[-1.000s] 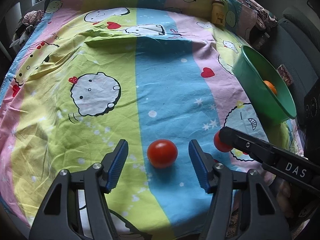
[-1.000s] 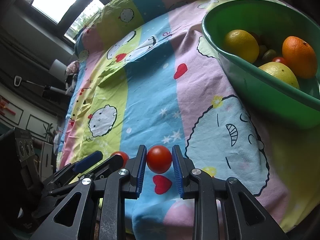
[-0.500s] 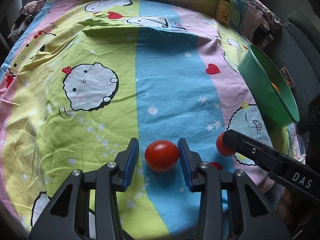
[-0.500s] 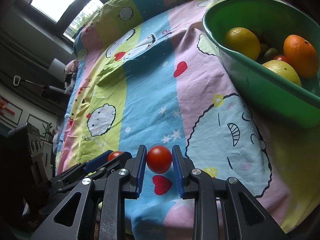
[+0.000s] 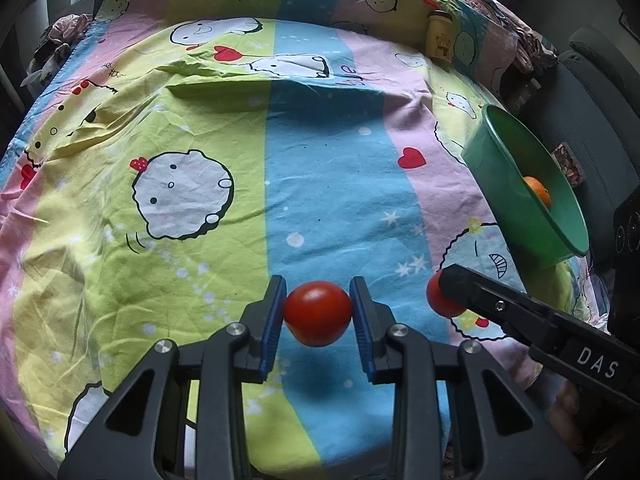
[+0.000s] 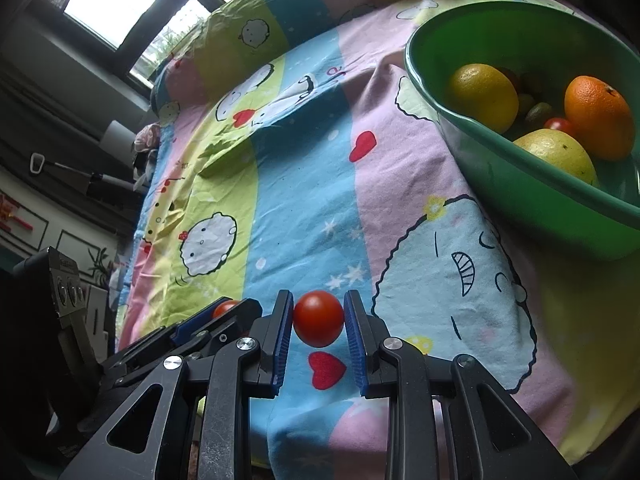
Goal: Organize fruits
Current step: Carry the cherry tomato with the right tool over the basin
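Right tomato point(image 5: 440, 300) half hidden behind right gripper point(image 5: 454, 280).

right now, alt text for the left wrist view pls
The left gripper has just closed on a red tomato above a striped cartoon bedsheet. To its right, the right gripper holds a second tomato, near a green bowl containing an orange.

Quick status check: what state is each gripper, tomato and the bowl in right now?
left gripper: jaws just closing, pads now pressing its tomato
left tomato: gripped
right gripper: shut on its tomato
right tomato: gripped
green bowl: upright on the sheet, holding citrus and small fruits
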The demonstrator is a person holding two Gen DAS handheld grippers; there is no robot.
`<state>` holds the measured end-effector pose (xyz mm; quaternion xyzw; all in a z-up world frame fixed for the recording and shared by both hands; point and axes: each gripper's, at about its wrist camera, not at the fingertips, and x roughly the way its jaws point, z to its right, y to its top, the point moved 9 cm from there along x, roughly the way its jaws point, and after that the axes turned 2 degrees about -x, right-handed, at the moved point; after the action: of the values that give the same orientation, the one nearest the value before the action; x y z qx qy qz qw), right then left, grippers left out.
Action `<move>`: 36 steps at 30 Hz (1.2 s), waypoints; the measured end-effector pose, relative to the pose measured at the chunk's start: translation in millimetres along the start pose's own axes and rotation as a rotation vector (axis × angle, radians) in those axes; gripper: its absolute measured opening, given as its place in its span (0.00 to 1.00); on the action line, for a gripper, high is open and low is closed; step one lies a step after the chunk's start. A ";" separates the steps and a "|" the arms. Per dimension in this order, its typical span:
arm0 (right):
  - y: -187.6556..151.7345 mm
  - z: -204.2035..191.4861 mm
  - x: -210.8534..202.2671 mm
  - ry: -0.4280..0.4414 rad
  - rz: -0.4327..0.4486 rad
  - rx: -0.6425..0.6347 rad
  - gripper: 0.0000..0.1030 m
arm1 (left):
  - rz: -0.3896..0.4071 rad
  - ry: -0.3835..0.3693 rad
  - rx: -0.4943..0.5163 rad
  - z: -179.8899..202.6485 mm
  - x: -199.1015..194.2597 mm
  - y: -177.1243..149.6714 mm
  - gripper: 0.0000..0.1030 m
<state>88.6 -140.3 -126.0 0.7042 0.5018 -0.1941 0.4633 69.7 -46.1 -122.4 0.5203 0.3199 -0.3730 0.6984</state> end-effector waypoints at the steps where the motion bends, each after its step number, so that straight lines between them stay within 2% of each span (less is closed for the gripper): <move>1: 1.7 -1.2 -2.9 0.002 0.008 -0.002 0.27 | 0.013 0.002 0.003 1.7 -4.3 4.0 0.31; 10: 33.2 -13.1 -40.0 0.017 0.099 -0.020 0.27 | 0.159 -0.014 0.053 29.8 -47.4 46.6 0.31; 16: 74.8 -22.5 -78.7 0.021 0.211 -0.025 0.27 | 0.230 -0.044 0.068 51.9 -66.1 80.0 0.31; 20: 101.7 -10.8 -102.0 0.008 0.293 0.000 0.27 | 0.272 -0.057 0.090 67.8 -74.6 93.3 0.31; 26: 113.3 29.5 -109.2 -0.043 0.352 0.067 0.27 | 0.282 -0.081 0.139 93.7 -65.4 101.5 0.31; 36: 108.2 91.0 -103.2 -0.079 0.339 0.212 0.27 | 0.234 -0.148 0.216 143.7 -31.9 100.1 0.32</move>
<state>158.5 -279.1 -45.4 0.8153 0.3341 -0.1924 0.4320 147.1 -160.8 -10.4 0.5970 0.1631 -0.3586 0.6988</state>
